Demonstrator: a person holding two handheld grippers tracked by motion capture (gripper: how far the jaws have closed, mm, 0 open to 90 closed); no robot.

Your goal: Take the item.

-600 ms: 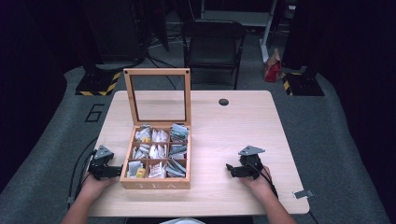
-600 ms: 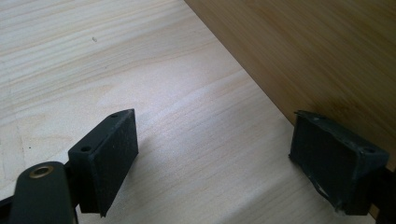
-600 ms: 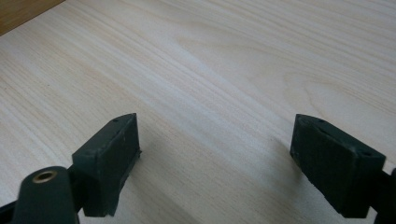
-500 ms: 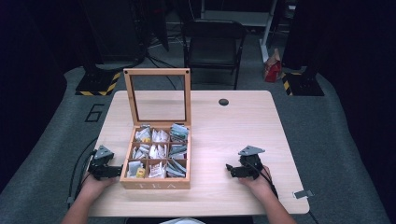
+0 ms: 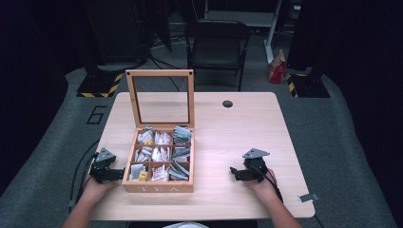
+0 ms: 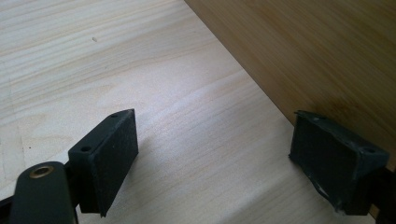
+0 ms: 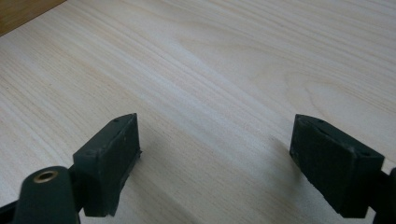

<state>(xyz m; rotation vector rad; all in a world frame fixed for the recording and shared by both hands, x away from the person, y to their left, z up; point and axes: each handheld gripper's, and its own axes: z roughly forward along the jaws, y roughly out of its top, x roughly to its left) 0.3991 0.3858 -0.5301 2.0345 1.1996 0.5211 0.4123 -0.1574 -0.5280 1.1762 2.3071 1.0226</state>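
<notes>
Two grippers sat low on the table (image 5: 237,128), one on each side of the tea box (image 5: 159,183), nothing picked up yet. Box was near the table's front edge, lid (image 5: 160,97) standing upright at the back, six compartments stuffed with tea bags (image 5: 161,154). Left gripper (image 5: 111,174) was just beside the box's left wall; in the left gripper view that wall (image 6: 299,51) ran along right next to one jaw, can't tell if touching. Jaws spread wide, bare table between them, holding nothing. Right gripper (image 5: 236,172) sat well apart from the box, to its right, pointing toward it. Jaws also wide apart, nothing between them but table wood. Step in hand looked like the start of reaching into the box or handling it. To do it well, probably lift the left gripper over the wall rather than push sideways, since the box could slide. Come down from above on a single bag, narrow the jaws first so they fit one compartment, and steady the box with the other gripper if it shifts.
</notes>
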